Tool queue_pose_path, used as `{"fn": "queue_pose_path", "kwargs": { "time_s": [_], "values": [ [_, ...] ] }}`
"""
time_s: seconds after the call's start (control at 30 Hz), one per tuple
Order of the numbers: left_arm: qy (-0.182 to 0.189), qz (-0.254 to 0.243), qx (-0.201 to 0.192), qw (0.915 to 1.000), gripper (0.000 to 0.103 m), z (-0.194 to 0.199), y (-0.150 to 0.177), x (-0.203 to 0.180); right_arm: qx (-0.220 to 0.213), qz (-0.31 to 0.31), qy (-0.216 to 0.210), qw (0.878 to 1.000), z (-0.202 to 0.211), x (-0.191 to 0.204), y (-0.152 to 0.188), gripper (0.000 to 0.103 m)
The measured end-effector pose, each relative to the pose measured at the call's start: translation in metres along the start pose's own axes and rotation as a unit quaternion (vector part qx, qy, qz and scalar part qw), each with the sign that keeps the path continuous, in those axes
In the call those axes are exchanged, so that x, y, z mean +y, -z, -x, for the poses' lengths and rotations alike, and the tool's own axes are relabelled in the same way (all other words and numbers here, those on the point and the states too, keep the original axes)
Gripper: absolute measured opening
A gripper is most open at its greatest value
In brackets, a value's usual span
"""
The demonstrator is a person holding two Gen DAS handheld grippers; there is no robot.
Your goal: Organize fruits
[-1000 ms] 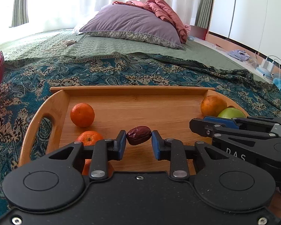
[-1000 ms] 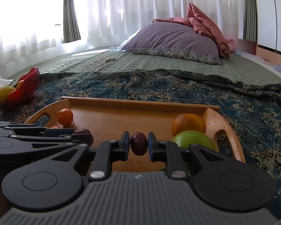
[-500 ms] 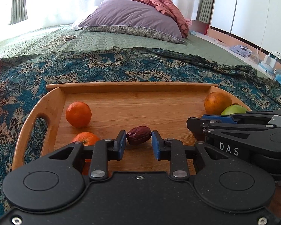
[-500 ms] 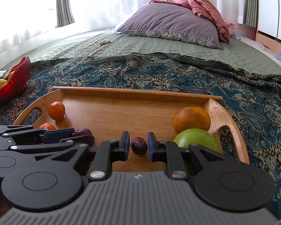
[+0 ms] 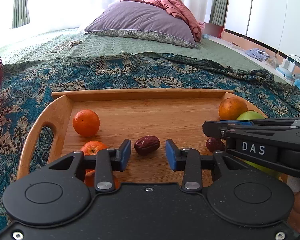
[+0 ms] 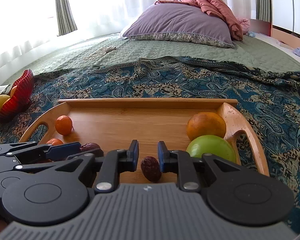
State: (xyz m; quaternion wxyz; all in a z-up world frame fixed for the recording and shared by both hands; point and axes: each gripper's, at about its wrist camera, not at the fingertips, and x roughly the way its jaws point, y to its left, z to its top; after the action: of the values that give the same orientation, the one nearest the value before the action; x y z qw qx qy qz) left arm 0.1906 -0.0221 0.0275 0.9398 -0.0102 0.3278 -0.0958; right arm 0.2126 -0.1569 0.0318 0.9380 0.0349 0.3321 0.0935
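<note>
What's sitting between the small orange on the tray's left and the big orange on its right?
Only bare tray between small orange and big orange, per right wrist view.

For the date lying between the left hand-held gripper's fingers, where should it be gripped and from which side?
Grip the date across its short middle, coming straight in from the near side, low along the tray. It lies sideways on the wood, long axis across the open left hand-held gripper, so turn the fingers to span its width.

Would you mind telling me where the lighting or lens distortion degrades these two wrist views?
Left wrist view: the window is blown out white, and the wardrobe bows from fisheye. Right wrist view: the curtains are overexposed, while the wooden tray stays sharp and evenly lit.
</note>
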Motion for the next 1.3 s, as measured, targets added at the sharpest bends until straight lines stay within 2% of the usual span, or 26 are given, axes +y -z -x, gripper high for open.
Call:
{"fn": "queue_pose_path", "kwargs": {
  "time_s": [0.2, 0.27, 0.4, 0.47, 0.6, 0.63, 0.83, 1.03, 1.3],
  "values": [
    [-0.005, 0.001, -0.004, 1.0000, 0.044, 0.007, -0.001, 0.001, -0.012, -0.003, -0.002, 1.000, 0.008, -0.002, 0.001, 0.029],
    [-0.007, 0.005, -0.004, 1.0000, 0.045, 0.010, -0.001, 0.002, -0.017, -0.003, -0.002, 1.000, 0.011, -0.002, 0.001, 0.034],
    [-0.008, 0.009, -0.010, 0.9999, 0.053, 0.018, -0.002, 0.004, -0.033, 0.004, 0.005, 0.999, 0.020, -0.002, 0.001, 0.037],
    [-0.010, 0.009, -0.014, 0.9998, 0.058, 0.023, -0.003, 0.004, -0.042, 0.010, 0.011, 0.999, 0.025, -0.001, 0.002, 0.044],
    [-0.025, 0.005, -0.030, 0.9992, 0.079, 0.036, -0.004, 0.004, -0.060, 0.015, 0.022, 0.998, 0.036, -0.003, 0.002, 0.054],
    [-0.030, 0.003, -0.035, 0.9990, 0.081, 0.039, -0.004, 0.004, -0.065, 0.015, 0.025, 0.997, 0.039, -0.003, 0.003, 0.057],
    [-0.041, -0.002, -0.051, 0.9978, 0.088, 0.054, -0.005, 0.005, -0.090, 0.024, 0.039, 0.995, 0.054, -0.006, 0.005, 0.072],
    [-0.041, -0.008, -0.057, 0.9975, 0.091, 0.062, -0.004, 0.003, -0.106, 0.021, 0.049, 0.993, 0.064, -0.009, 0.008, 0.087],
    [-0.045, -0.008, -0.058, 0.9973, 0.098, 0.068, 0.000, 0.000, -0.106, 0.018, 0.058, 0.992, 0.069, -0.014, 0.013, 0.098]
  ]
}}
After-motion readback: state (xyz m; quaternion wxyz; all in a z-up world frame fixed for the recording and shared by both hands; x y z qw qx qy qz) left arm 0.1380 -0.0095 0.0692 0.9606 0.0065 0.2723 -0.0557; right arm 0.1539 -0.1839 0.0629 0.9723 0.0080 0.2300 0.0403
